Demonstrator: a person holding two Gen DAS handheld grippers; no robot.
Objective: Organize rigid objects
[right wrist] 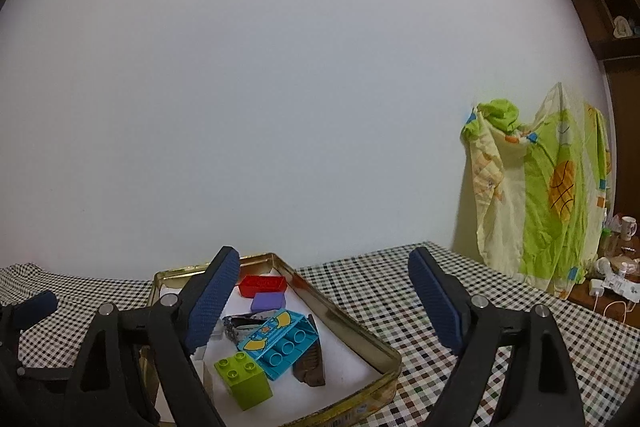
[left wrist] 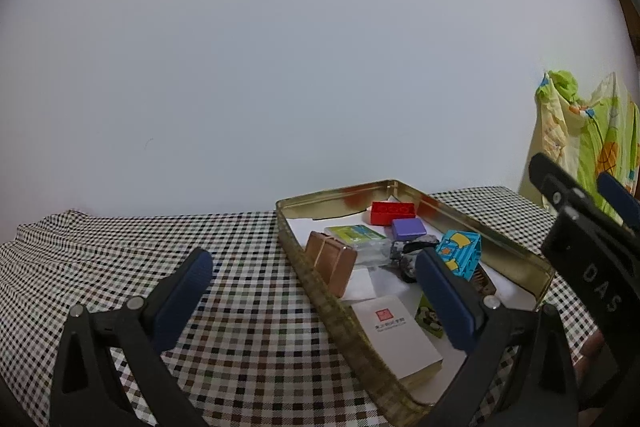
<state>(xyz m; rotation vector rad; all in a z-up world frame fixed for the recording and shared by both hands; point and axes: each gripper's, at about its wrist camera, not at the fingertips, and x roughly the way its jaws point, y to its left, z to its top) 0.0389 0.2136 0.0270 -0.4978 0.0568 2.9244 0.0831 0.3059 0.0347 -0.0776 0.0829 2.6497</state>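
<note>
An open gold tin [left wrist: 500,247] lies on the checked tablecloth [left wrist: 240,227]. Inside it are a red brick [left wrist: 392,213], a purple block [left wrist: 408,229], a copper-coloured box [left wrist: 332,261], a blue printed brick [left wrist: 458,251], a white card box [left wrist: 396,331] and a green brick [right wrist: 244,379]. My left gripper [left wrist: 316,291] is open over the tin's left wall, one finger outside and one inside. My right gripper [right wrist: 324,299] is open above the tin's [right wrist: 340,315] right side. It holds nothing. Each gripper shows at the edge of the other's view.
A white wall runs behind the table. A green and yellow cloth [right wrist: 540,195] hangs off the table's right end. Further right, a low brown surface carries a mug [right wrist: 628,227] and small clutter. Bare checked cloth lies on both sides of the tin.
</note>
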